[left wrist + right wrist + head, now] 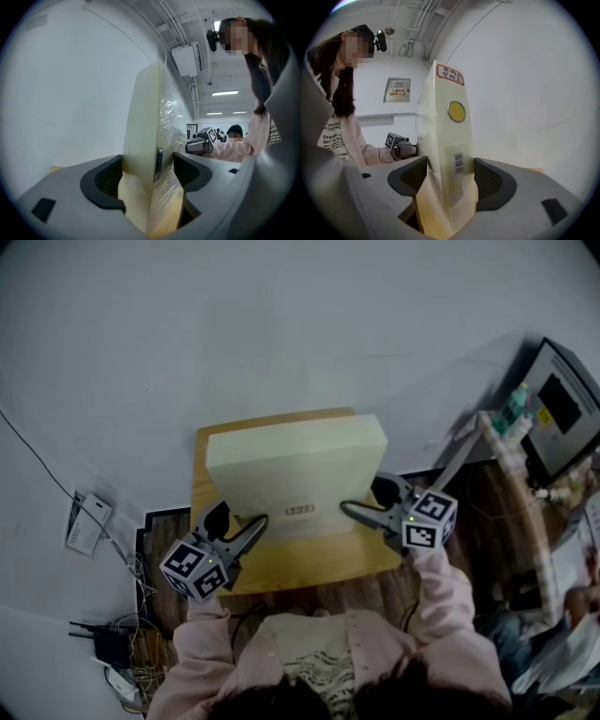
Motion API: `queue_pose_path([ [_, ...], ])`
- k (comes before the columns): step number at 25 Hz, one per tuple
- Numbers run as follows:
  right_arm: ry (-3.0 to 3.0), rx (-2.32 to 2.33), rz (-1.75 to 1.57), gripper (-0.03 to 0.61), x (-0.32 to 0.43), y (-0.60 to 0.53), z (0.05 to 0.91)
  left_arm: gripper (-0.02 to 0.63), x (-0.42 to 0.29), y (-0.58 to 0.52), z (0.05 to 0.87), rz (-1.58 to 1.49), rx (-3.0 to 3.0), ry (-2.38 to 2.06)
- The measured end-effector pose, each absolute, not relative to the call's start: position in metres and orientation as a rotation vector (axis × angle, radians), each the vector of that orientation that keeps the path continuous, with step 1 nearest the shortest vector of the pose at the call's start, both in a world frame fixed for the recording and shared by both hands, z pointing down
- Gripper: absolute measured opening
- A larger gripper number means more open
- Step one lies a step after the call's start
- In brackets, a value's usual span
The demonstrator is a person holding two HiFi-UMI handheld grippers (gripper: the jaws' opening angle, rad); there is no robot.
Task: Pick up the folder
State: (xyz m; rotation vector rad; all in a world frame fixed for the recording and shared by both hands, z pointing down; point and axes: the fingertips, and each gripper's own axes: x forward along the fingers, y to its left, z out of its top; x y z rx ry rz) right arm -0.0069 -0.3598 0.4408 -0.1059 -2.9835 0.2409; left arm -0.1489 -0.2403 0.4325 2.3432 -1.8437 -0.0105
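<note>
The folder (295, 465) is a thick pale-yellow box file in clear wrap, held over a small wooden table (208, 526). My left gripper (242, 521) is shut on its left end and my right gripper (370, 502) on its right end. In the left gripper view the folder (143, 140) stands upright between the grey jaws, and the left gripper (146, 176) pads press on both faces. In the right gripper view the folder (446, 136) shows a yellow round sticker, a red-edged label and a barcode, with my right gripper (450, 180) clamped around it.
A white wall lies just beyond the table. On the floor at the left are a power strip (86, 521) and cables (122, 652). A cluttered desk with a dark device (562, 409) stands at the right. The person's pink sleeves (450, 606) reach to both grippers.
</note>
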Motion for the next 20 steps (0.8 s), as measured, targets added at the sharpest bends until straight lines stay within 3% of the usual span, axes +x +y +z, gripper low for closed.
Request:
queue_pose_path([
  [20,-3.056,-0.045,0.228,0.324,0.007,-0.347,0.393,0.348,-0.137,-0.229,0.384,-0.083,2.394,-1.903],
])
